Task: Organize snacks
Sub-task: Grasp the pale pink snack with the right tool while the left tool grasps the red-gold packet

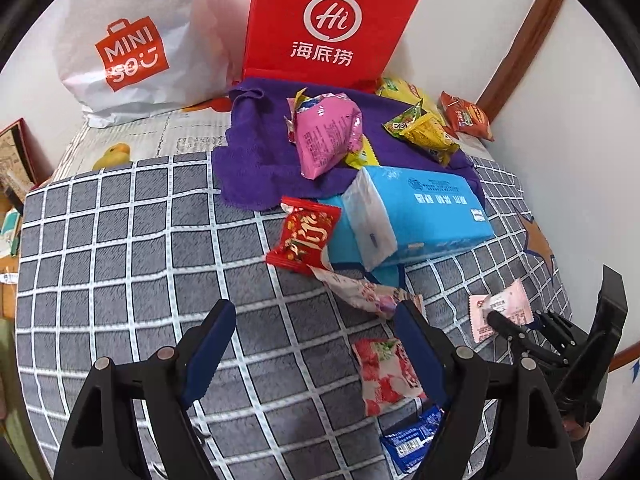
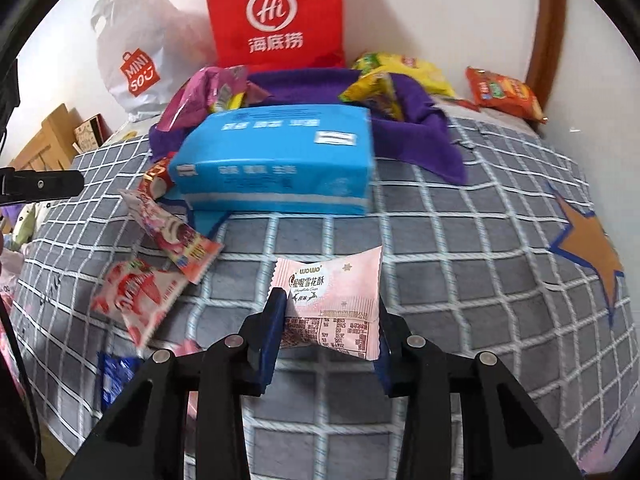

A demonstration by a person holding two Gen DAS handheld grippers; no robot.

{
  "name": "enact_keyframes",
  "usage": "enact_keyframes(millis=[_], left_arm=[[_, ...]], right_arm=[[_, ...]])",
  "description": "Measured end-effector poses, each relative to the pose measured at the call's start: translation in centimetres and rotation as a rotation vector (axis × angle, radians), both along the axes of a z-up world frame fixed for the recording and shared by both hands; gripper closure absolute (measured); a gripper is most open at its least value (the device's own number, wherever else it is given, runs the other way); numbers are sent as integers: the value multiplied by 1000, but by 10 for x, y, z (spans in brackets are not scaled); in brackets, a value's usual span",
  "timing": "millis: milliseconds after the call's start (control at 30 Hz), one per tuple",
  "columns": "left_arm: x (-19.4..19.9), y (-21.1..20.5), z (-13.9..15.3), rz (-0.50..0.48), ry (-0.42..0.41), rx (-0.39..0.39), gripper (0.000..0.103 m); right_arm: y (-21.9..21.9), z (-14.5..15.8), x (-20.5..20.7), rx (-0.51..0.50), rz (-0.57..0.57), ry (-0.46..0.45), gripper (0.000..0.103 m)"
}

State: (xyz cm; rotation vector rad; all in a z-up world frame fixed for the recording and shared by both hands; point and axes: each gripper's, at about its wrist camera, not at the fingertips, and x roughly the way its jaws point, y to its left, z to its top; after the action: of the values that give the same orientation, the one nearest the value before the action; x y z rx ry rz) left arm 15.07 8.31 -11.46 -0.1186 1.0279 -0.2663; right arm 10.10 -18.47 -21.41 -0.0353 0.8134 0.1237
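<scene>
Tissue pack (image 2: pixel 276 160) lies before the cloth (image 2: pixel 420 136), behind the packet (image 2: pixel 332 304).

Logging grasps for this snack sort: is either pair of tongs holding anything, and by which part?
The right tongs grip the pale pink snack packet across its near end, one pad on each side edge. The left tongs are open and empty.

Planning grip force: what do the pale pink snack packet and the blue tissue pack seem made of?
Pale pink snack packet: likely thin plastic film, matte, with crimped serrated ends. Blue tissue pack: apparently soft glossy plastic wrap, showing sheen and creased corners.
</scene>
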Motion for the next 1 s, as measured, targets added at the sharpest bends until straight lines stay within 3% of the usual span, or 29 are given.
enact_keyframes(millis=[200, 333, 467, 533, 767, 1000], left_arm=[[-18, -16, 2, 14, -29, 52, 24], [-20, -22, -1, 23, -23, 74, 24], [-13, -28, -3, 35, -21, 101, 30], [-6, -31, -4, 32, -16, 114, 33], [33, -41, -12, 26, -35, 167, 33], [75, -38, -39, 45, -23, 200, 33]], right_arm=[[-18, -8, -6, 45, -15, 14, 69], [-18, -16, -3, 47, 2, 28, 58], [-14, -24, -3, 25, 14, -1, 65], [-16, -23, -2, 42, 13, -8, 71], [-30, -14, 23, 64, -14, -32, 72], [-31, -22, 55, 23, -35, -48, 71]])
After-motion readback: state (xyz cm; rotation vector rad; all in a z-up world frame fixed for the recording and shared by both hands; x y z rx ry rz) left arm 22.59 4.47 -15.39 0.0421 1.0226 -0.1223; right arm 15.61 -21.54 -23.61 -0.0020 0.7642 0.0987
